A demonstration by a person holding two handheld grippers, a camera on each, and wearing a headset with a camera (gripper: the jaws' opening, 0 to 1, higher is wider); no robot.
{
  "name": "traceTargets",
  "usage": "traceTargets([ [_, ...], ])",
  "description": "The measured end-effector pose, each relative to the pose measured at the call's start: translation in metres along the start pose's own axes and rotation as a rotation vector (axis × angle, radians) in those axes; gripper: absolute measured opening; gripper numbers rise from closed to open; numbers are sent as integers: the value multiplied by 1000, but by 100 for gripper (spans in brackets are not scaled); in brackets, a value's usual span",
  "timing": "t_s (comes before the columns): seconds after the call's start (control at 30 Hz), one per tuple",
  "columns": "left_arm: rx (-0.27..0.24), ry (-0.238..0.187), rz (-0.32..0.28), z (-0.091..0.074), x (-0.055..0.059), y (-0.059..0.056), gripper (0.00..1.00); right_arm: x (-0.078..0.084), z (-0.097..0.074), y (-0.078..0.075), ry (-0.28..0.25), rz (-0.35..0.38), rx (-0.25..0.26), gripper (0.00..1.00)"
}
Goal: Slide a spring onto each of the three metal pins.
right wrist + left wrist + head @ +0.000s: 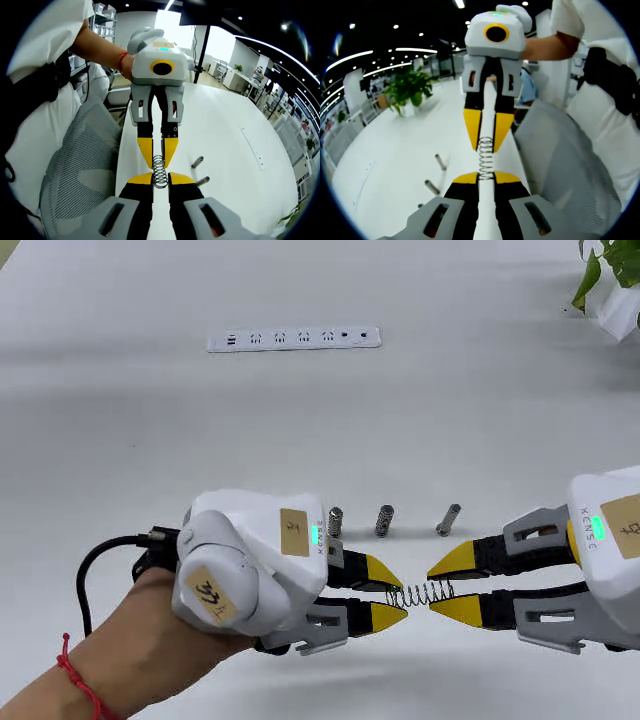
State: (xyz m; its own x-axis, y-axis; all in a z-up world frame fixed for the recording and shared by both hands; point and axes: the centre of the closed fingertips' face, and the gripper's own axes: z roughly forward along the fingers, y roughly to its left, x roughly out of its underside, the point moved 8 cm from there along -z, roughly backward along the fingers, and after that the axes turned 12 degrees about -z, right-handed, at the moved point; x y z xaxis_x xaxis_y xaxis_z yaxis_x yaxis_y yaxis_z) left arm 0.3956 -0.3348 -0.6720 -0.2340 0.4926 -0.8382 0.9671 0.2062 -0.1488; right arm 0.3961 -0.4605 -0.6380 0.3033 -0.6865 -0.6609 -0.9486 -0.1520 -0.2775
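Head view looks down on a big white counter (300,440). Two grippers with yellow tips face each other, tip to tip. Between them is a thin silver wire spring (420,592). It lies sideways, up off the counter. The left gripper (397,595) pinches one end of the spring, with its jaws close together. The right gripper (437,590) pinches the other end, and its jaws are narrow too.

Just behind the spring, three short metal pins sit in a row on the counter. The left pin (335,521) and the middle pin (385,520) look ribbed, like they have coils around them. The right pin (449,519) looks smooth and leans a little.

Far back lies a long white power strip (294,339). Green plant leaves (605,265) peek in at the top corner. A black cable (95,565) loops from the back of the left gripper. The arm holding that gripper has a red string bracelet (80,685).

Left gripper view shows the spring running straight from its own tips to the other gripper's tips.
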Motion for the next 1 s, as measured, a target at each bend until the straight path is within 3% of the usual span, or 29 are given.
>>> traceTargets([
  [0.57, 11, -31, -41, -1, 2, 1, 10, 2, -1, -5, -17, 31, 12, 18],
  [1.0, 17, -71, -75, -2, 0, 1, 9, 4, -5, -7, -61, 88, 8, 20],
])
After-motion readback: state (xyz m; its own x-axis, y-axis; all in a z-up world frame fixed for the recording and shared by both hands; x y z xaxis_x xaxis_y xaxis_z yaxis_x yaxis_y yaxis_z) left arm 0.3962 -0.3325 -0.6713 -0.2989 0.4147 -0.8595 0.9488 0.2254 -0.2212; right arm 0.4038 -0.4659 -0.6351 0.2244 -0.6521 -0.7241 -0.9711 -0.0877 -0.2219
